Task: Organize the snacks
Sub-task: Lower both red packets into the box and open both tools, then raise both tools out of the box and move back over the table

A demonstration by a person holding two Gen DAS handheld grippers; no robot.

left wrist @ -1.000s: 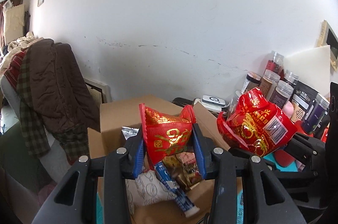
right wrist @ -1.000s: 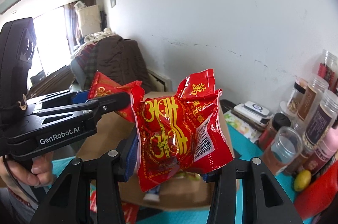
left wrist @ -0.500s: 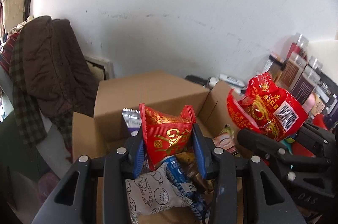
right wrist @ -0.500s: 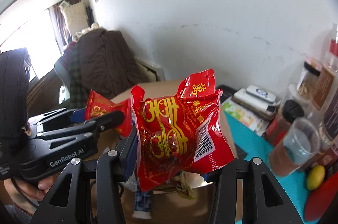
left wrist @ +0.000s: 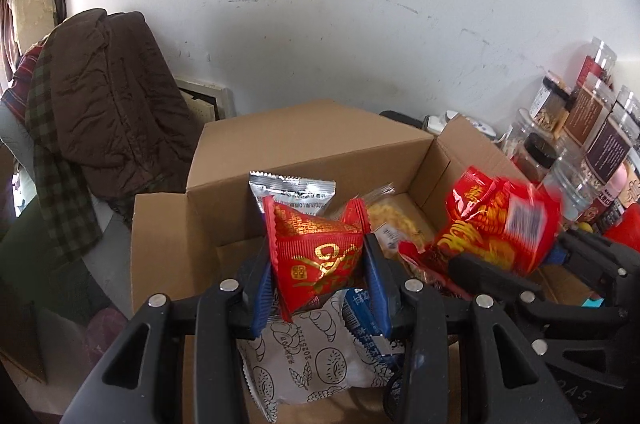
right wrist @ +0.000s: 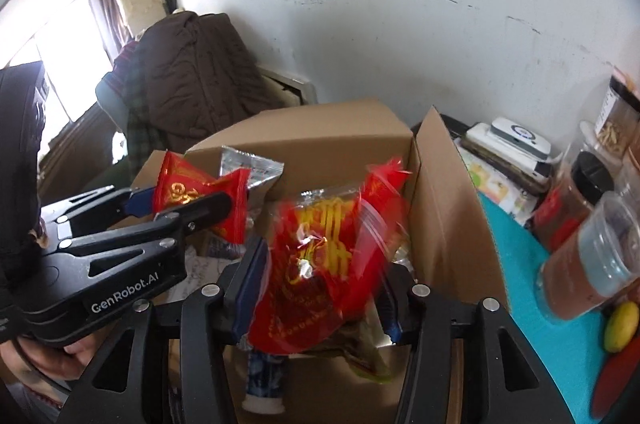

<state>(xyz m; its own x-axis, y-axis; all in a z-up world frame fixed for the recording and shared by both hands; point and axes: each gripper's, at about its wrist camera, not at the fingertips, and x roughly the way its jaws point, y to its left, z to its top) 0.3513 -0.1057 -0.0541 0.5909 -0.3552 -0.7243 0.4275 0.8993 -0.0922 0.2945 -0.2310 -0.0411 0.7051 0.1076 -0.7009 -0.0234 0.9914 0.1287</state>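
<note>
A small red packet (left wrist: 320, 256) is pinched between the blue pads of the left gripper (left wrist: 320, 288) and is held just above the open cardboard box (left wrist: 304, 143), over a white pouch (left wrist: 312, 360) that lies inside near the front wall. A larger red bag (right wrist: 320, 264) is gripped by the right gripper (right wrist: 316, 288), its jaws pressed against the bag's sides, and it hangs over the right half of the box; it is blurred, so its exact tilt cannot be told. The step in hand is judged to be the dropping of both packs into the box. It would be done best if each pack were lowered below the rim before the jaws are spread, the large bag being kept off the right flap (right wrist: 444, 207) so that it is not caught. The two grippers should be kept apart over the box, and the packs should be laid beside the silver packet (left wrist: 292, 191), not on it.
</note>
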